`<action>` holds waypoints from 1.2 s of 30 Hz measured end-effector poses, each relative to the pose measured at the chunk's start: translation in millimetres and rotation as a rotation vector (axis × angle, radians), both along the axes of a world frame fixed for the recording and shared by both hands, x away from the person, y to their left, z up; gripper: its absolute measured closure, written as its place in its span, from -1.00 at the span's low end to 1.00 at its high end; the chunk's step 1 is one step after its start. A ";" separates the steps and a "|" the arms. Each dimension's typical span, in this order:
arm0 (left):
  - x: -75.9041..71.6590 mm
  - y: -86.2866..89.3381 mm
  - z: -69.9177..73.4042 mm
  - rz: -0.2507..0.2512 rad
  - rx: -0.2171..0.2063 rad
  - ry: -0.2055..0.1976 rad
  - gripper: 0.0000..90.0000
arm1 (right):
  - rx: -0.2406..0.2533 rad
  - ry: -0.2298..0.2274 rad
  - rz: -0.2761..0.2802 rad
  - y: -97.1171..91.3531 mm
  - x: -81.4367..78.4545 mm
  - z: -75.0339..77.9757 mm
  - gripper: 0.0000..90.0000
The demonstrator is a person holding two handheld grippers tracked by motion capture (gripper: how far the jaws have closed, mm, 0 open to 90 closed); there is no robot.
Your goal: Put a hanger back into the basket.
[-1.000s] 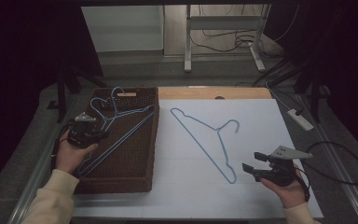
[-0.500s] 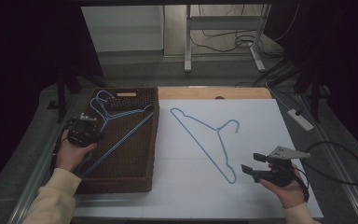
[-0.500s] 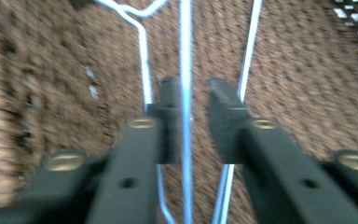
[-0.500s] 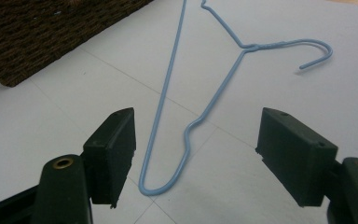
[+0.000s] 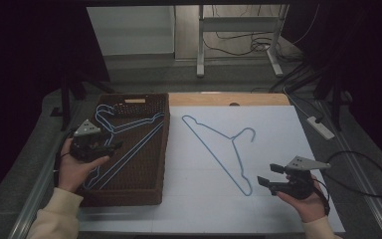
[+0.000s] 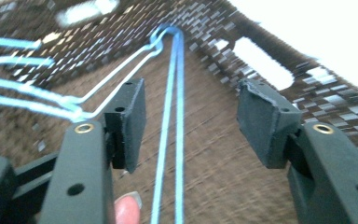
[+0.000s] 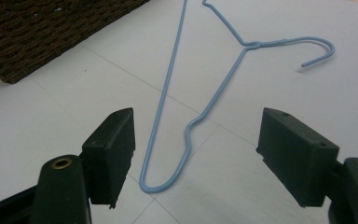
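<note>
A brown wicker basket (image 5: 162, 164) (image 6: 307, 88) stands at the table's left with a few blue wire hangers (image 5: 129, 153) (image 6: 180, 140) lying in it. My left gripper (image 5: 113, 145) (image 6: 193, 100) hovers over the basket. Its jaws have just been opening, and they stand apart above two hanger wires without touching them. One more blue hanger (image 5: 233, 140) (image 7: 251, 45) lies flat on the white tabletop. My right gripper (image 5: 267, 174) (image 7: 198, 135) rests open just short of that hanger's rounded lower corner, with nothing between its pads.
A wooden strip (image 5: 229, 99) borders the white surface at the back. A white power strip (image 5: 321, 127) and a black cable loop (image 5: 368, 169) lie off the table's right side. A desk frame (image 5: 199, 50) stands behind. Bare white surface lies around the loose hanger.
My left gripper's jaws have opened over the basket and the hand has lifted slightly. The right gripper and the hanger on the table have not moved.
</note>
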State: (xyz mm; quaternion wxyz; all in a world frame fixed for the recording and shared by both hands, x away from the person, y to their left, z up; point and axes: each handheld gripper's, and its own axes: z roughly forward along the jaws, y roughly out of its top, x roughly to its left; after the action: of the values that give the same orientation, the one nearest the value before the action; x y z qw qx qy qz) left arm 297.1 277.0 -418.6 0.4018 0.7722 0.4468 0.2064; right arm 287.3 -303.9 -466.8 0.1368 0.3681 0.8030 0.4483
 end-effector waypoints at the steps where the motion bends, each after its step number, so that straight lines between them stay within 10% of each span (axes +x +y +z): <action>1: -2.6 -1.8 1.6 -0.012 -0.010 -0.007 -0.07 | 0.000 0.001 -0.001 0.0 0.1 -0.2 -0.38; 15: -35.0 -37.8 3.8 -0.149 -0.135 -0.060 -0.17 | -0.009 0.002 0.001 -0.2 0.2 -1.3 -0.38; 36: -52.4 -64.3 -11.1 -0.185 -0.113 -0.057 -0.20 | -0.032 -0.003 0.018 6.5 -2.6 -2.4 -0.38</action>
State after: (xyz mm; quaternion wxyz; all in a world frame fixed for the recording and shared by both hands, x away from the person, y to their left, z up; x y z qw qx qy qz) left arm 244.6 212.7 -429.7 0.4746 0.7802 0.3727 0.1648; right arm 284.8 -297.3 -469.2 0.1400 0.3581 0.8131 0.4371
